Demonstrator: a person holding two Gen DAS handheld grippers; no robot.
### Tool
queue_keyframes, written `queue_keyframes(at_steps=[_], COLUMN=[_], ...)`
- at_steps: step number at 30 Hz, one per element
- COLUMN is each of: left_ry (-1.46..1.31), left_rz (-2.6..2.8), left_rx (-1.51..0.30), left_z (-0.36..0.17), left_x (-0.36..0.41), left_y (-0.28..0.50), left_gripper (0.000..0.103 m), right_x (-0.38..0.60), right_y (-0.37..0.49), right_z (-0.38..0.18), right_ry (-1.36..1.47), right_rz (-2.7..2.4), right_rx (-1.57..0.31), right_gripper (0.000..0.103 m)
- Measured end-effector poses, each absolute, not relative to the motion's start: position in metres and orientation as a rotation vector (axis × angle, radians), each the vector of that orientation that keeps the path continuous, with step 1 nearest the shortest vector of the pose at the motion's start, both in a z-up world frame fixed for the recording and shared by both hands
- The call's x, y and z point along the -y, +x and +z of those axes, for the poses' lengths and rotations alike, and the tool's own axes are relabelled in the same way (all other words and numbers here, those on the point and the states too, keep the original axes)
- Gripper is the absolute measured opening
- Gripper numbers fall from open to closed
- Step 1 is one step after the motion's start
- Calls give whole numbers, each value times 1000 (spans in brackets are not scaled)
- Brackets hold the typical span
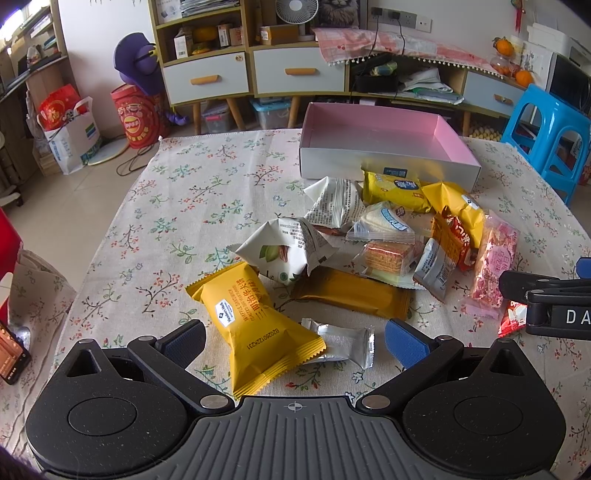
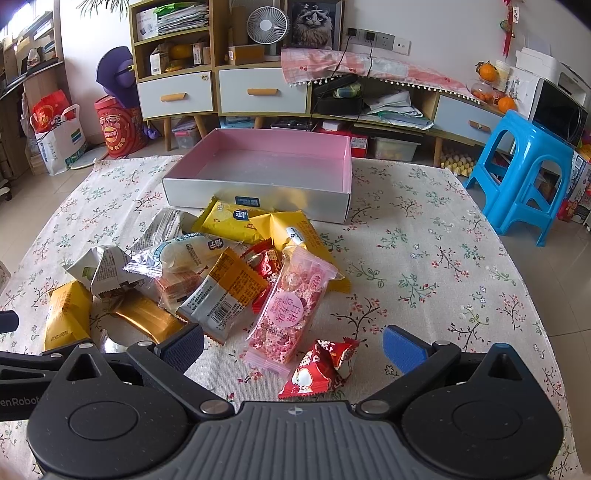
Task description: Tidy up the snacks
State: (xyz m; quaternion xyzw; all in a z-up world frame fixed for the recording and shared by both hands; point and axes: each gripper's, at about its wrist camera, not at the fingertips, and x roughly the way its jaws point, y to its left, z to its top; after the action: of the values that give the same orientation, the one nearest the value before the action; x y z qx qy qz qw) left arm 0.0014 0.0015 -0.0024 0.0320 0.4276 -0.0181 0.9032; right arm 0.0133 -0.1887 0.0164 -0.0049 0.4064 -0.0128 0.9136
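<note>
A lived-in home living room is shown. A floral cloth (image 2: 424, 258) is spread over the table, and a low cabinet (image 2: 258, 88) with drawers stands behind, crowded with a fan (image 2: 266, 26), a cat picture (image 2: 314, 24), oranges (image 2: 487, 72) and papers. A blue stool (image 2: 524, 173) and shopping bags (image 2: 59, 136) are set on the tiled floor.

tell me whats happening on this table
A person is sorting snacks with two handheld grippers. The pink-lined box is empty so far, and the packets lie heaped in front of it. The left gripper is open around a yellow waffle packet; the right gripper is open over a small red packet.
</note>
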Motion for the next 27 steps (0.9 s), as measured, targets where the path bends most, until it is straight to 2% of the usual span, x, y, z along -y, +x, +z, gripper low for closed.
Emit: queue_keyframes(at_steps=[27], left_ry=[76], left_rz=[-41], left_rx=[-880], left_z=[-4], left_x=[-1], left_y=[0], left_gripper=[103], right_x=[188], right_y=[17], right_z=[14], right_ry=[-13], right_rz=[-22], right_rx=[-859], right_gripper=[93])
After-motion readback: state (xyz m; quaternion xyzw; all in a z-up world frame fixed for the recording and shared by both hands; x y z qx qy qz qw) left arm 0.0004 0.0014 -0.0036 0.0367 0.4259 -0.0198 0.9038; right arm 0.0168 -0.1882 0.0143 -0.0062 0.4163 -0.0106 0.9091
